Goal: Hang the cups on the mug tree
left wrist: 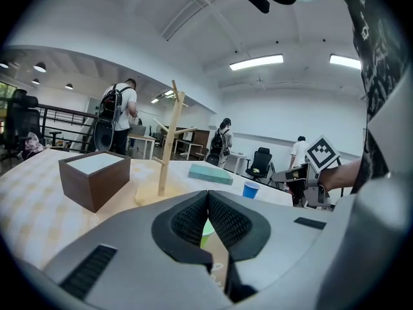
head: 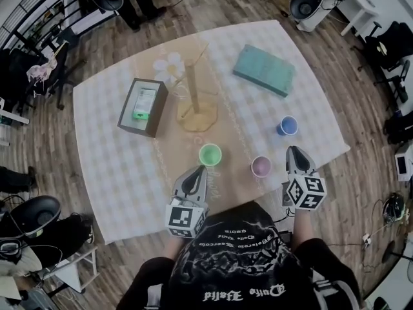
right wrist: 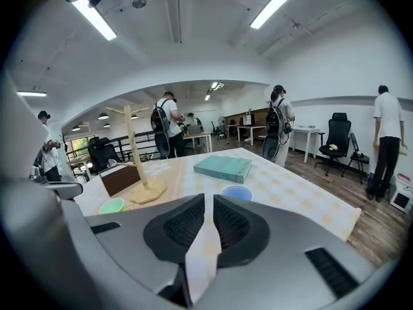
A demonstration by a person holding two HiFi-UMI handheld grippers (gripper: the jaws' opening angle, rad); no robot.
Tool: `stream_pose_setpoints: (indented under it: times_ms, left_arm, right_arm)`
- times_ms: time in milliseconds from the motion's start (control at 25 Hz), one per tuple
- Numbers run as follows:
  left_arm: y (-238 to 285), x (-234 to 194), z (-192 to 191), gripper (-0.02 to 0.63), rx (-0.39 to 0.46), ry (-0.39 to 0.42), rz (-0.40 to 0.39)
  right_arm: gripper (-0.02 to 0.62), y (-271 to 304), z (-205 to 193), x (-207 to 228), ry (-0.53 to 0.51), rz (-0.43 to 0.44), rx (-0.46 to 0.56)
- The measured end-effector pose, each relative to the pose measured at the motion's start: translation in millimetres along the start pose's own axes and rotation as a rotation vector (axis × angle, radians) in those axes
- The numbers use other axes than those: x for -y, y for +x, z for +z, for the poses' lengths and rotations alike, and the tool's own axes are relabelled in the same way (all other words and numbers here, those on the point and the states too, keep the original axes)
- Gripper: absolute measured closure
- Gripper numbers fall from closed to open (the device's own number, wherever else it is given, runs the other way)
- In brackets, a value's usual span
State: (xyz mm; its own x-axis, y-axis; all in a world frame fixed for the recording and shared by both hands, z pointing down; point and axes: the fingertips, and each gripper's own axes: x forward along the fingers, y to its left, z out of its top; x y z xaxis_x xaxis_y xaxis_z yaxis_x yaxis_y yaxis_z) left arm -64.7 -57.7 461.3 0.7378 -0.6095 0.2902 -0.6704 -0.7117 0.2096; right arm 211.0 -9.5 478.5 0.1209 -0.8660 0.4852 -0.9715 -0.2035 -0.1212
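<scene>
The wooden mug tree (head: 192, 89) stands upright on its flat base at the middle of the table, with bare pegs. Three cups stand upright on the cloth: green (head: 210, 154), pink (head: 261, 166) and blue (head: 288, 126). My left gripper (head: 195, 173) hovers just short of the green cup, shut and empty; its own view shows the pads (left wrist: 193, 219) meeting, with a sliver of the green cup (left wrist: 206, 232) behind. My right gripper (head: 295, 150) sits between the pink and blue cups, open by a narrow gap with nothing in it. The blue cup (right wrist: 237, 192) lies just beyond its tips (right wrist: 208, 199).
A brown box (head: 143, 106) stands left of the tree and a teal book (head: 264, 70) lies at the back right. A white flower (head: 169, 66) lies behind the tree. The table edge (head: 335, 152) runs close to the right gripper. People and office chairs surround the table.
</scene>
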Motion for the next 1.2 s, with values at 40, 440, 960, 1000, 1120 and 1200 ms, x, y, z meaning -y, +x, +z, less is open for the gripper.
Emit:
stream_pose_setpoints:
  times_ms: [40, 440, 960, 1000, 1120, 1200]
  left_arm:
    - [0.8, 0.2, 0.2, 0.586, -0.002, 0.003, 0.004]
    - [3.0, 0.1, -2.0, 0.586, -0.015, -0.014, 0.106]
    - [6.9, 21.1, -11.3, 0.586, -0.071, 0.009, 0.185]
    - [7.3, 21.9, -13.2, 0.587, -0.076, 0.009, 0.191]
    - [7.4, 24.9, -17.3, 0.586, -0.089, 0.009, 0.206]
    - [5.5, 24.7, -19.3, 0.586, -0.097, 0.009, 0.221]
  right_arm:
    - [0.535, 2.1, 1.6, 3.5, 0.003, 0.001, -0.003]
    - [0.412, 24.2, 11.8, 39.7, -0.002, 0.038, -0.047]
    - [0.405, 89.3, 8.5, 95.8, -0.023, 0.130, -0.255]
    - [0.405, 94.7, 5.5, 98.1, -0.027, 0.141, -0.275]
    - [0.407, 107.9, -3.8, 105.3, -0.056, 0.155, -0.323]
    - [0.417, 116.2, -9.6, 108.8, -0.075, 0.158, -0.342]
